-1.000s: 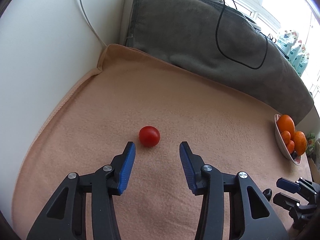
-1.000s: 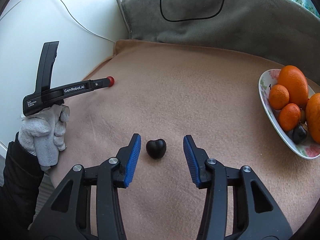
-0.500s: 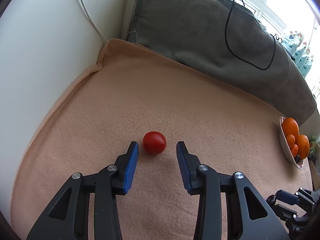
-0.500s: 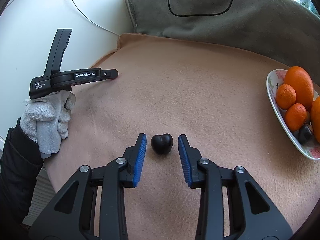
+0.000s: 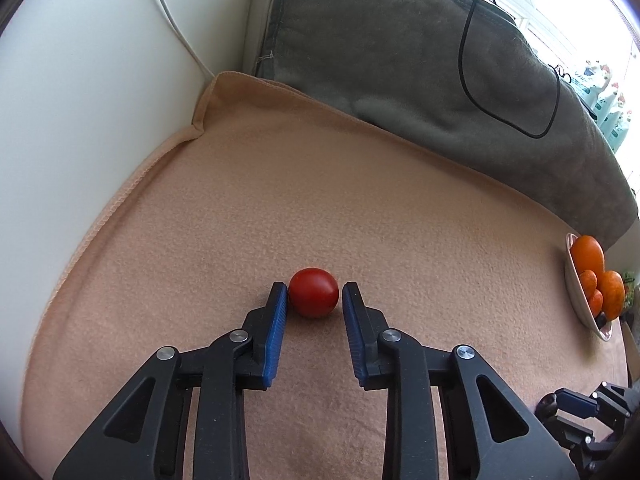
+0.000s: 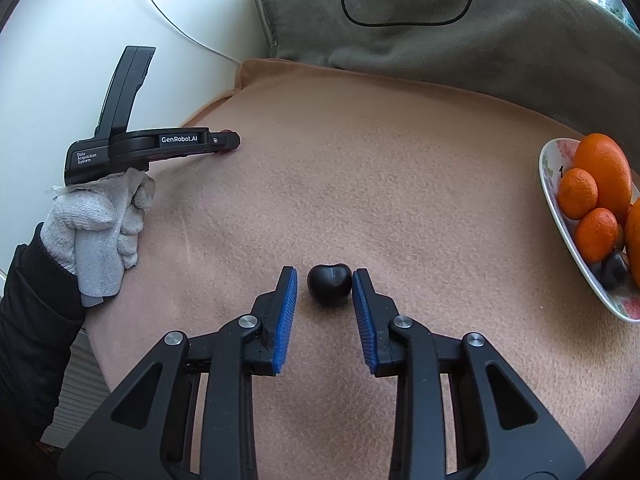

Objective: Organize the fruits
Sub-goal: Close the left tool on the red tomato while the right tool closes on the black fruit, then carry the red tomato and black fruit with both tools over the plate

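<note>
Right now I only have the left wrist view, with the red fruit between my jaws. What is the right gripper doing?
Observer: The right gripper straddles a dark heart-shaped fruit on the blanket. Its jaws have just been closing, and a gap shows at one pad.
Operator: Is anything like that fruit already in the bowl?
Observer: Yes, a similar dark fruit lies in the bowl, low beside the oranges.
</note>
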A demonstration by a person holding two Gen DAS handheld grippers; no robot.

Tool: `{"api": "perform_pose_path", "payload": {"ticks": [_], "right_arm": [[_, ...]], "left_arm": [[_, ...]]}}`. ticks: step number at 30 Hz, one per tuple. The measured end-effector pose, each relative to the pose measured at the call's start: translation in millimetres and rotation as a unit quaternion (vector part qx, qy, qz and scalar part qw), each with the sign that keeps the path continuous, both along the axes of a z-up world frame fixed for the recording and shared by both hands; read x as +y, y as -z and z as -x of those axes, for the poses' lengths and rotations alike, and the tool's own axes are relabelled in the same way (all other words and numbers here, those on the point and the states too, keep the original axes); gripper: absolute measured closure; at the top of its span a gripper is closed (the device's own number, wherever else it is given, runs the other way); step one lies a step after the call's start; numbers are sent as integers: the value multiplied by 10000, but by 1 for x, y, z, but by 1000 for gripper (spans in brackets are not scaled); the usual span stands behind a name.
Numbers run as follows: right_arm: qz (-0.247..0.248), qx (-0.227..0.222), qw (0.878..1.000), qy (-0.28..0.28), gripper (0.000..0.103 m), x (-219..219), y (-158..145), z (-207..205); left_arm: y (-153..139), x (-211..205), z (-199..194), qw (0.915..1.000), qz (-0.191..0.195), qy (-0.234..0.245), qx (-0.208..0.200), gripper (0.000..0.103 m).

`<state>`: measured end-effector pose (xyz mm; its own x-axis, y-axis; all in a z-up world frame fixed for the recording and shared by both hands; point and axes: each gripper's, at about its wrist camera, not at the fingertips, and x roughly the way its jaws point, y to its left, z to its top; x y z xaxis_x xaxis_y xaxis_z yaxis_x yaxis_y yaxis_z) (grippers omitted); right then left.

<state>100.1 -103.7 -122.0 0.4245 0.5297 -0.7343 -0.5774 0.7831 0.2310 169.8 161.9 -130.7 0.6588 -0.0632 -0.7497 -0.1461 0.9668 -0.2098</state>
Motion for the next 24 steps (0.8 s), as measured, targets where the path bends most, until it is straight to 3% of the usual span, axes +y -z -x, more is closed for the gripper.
{"api": "perform_pose_path", "payload": {"ticks": [7, 24], "right_arm": [[49, 40, 10000, 68, 78, 1, 3, -4], [-163, 51, 9997, 148, 79, -5, 0, -4]], "left_arm": [[1, 3, -2, 10000, 69, -11, -7, 79], [-13, -7, 14, 9997, -14, 56, -221, 80]]}}
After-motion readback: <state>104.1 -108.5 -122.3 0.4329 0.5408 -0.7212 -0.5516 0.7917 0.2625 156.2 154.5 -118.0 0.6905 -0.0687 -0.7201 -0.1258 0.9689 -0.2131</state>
